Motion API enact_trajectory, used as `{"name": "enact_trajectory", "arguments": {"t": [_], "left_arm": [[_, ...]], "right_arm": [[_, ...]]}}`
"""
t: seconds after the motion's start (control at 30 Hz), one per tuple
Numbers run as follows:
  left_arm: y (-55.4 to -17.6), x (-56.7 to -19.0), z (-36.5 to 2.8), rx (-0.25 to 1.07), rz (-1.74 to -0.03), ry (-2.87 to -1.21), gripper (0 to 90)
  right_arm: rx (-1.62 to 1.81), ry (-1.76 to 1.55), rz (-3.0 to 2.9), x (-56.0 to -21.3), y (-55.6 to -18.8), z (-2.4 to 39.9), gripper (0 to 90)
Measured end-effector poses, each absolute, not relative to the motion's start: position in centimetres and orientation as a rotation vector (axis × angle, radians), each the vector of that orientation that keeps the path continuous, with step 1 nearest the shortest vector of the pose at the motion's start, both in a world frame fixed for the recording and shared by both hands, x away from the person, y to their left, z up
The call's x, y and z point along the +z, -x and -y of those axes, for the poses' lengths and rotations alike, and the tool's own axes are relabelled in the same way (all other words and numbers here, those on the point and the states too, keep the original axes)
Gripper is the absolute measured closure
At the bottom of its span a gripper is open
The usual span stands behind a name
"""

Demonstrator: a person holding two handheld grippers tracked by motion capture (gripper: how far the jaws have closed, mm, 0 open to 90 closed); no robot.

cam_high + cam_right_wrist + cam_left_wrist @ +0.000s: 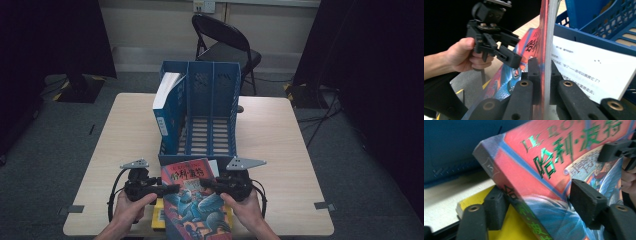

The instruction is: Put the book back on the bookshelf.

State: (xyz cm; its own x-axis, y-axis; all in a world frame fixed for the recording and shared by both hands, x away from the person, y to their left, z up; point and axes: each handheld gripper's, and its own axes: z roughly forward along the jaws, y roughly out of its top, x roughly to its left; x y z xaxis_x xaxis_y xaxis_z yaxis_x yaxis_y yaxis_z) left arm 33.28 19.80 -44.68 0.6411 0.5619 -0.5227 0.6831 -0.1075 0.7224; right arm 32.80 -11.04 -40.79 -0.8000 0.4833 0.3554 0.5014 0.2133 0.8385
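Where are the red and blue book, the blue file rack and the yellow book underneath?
red and blue book (197,200), high view, front cover.
blue file rack (225,82), high view, back wall.
yellow book (475,197), left gripper view, top cover.

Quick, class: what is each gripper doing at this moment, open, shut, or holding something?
Left gripper: jaws astride the red book's spine edge; whether the pads press cannot be told.
Right gripper: shut on the red book's front cover.

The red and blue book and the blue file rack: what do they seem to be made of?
Red and blue book: paperback, seemingly, with a glossy printed cover; its lifted front cover looks thin. Blue file rack: probably moulded plastic, matte, with slotted floor and perforated dividers.
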Motion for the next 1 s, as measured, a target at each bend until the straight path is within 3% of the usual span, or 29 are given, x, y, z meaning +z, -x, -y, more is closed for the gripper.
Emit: {"name": "enact_trajectory", "arguments": {"t": [0.53,1.0], "left_arm": [[-33.4,-43.1,-19.0,-0.188,-0.939,-1.716,55.5],[-34.5,-41.2,-18.3,-0.151,-0.887,-1.728,60.0]], "right_arm": [[-1.716,0.997,2.443,-40.0,-32.7,11.1,85.4],[-1.754,1.015,2.418,-38.9,-32.9,11.9,85.4]]}}
